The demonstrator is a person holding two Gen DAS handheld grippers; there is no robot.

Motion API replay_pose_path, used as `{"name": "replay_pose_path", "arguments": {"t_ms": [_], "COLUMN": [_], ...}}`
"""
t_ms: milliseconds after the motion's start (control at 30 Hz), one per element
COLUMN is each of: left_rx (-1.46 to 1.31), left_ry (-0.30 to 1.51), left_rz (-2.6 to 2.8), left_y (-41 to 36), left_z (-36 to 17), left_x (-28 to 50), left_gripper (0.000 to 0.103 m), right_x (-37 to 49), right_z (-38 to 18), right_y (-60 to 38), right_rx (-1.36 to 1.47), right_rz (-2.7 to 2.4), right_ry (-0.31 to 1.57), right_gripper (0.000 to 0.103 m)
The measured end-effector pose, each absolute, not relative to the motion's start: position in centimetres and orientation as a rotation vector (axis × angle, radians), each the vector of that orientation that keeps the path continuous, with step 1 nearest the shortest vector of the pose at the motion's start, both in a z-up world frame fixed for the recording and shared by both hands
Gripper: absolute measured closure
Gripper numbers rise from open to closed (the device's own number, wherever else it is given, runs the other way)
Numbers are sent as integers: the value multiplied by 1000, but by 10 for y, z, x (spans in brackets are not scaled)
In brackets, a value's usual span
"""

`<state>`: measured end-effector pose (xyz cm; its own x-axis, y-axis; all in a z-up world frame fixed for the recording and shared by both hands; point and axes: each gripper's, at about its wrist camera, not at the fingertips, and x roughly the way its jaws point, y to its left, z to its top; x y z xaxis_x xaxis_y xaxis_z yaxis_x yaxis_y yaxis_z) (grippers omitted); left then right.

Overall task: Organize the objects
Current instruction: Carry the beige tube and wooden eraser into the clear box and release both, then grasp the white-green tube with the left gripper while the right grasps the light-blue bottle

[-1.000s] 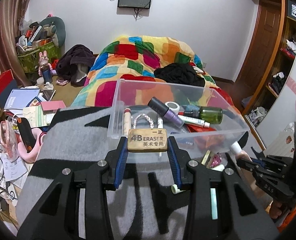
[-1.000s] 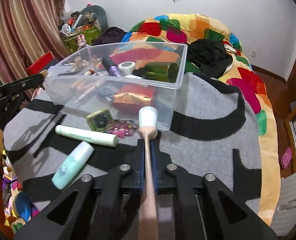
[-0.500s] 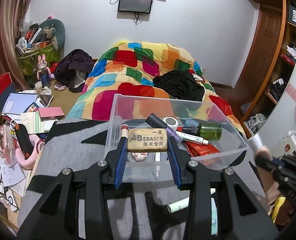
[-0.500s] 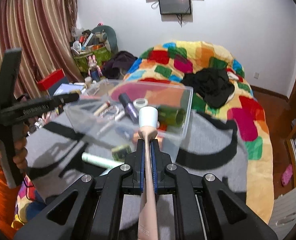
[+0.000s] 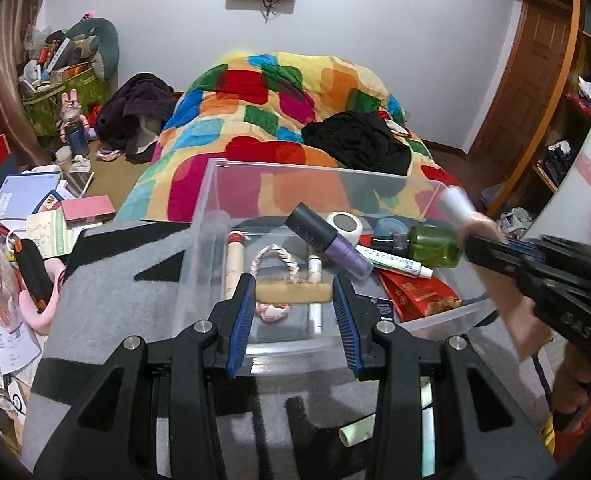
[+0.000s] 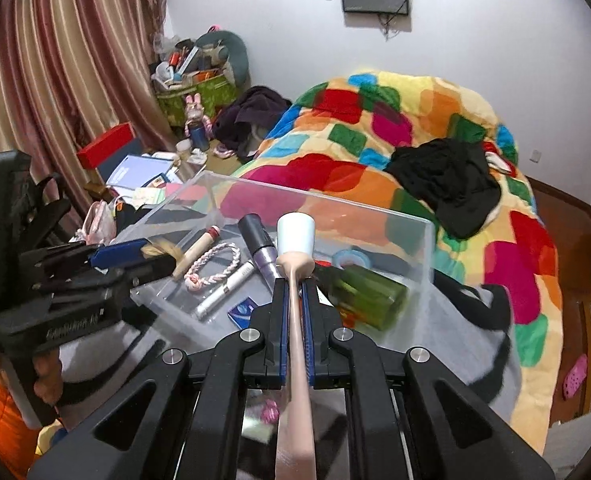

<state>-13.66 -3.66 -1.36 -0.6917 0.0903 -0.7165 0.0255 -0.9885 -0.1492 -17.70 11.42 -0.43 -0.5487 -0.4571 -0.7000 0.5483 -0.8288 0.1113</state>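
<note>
I'm bringing both tongs in over the clear bin [image 5: 215,216], up from the grey blanket in front of it. The eraser [image 5: 292,292] in my left tongs [image 5: 293,294] is tipping edge-on above the braided ring [image 6: 215,264]. My right tongs [image 6: 294,296] are carrying the pink tube [image 6: 295,264] above the green bottle [image 6: 365,294].

Tan eraser [image 5: 292,292] over clear plastic bin [image 5: 215,200], white-capped pink tube [image 6: 295,280] above its near rim

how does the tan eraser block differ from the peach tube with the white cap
The tan eraser block is short and rectangular, held crosswise in the left gripper; the peach tube with the white cap is long and flattened, held lengthwise in the right gripper. Both are clamped above the clear plastic bin.
</note>
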Motion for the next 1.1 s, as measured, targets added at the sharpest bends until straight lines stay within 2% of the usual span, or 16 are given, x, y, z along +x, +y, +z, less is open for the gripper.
{"name": "replay_pose_path", "arguments": {"t_ms": [333,500,600,733,1033,1100], "left_rx": [-1174,-1137,-1134,-1159,-1355,-1344], "left_ry": [-181,-138,-75,-11,39,58], "left_rz": [2834,2822,2796,2733,2490,2477], "left_y": [-28,-19,-10,2,22,25], "left_z": [-4,3,1,-11,-58,-57], "left_x": [-124,-111,-102,-96,-103,-100], "left_gripper": [63,57,53,49,49,53], "right_x": [-174,-154,-139,-120,-84,-80], "right_z": [-10,3,10,12,-38,-47], "right_y": [117,128,132,139,136,138], "right_rx": [1052,983,938,911,1089,1123], "right_rz": [-2325,-2377,-2401,-2410,-2265,-2241], "right_ry": [196,229,246,237,190,161], "right_gripper": [89,73,70,67,66,66]}}
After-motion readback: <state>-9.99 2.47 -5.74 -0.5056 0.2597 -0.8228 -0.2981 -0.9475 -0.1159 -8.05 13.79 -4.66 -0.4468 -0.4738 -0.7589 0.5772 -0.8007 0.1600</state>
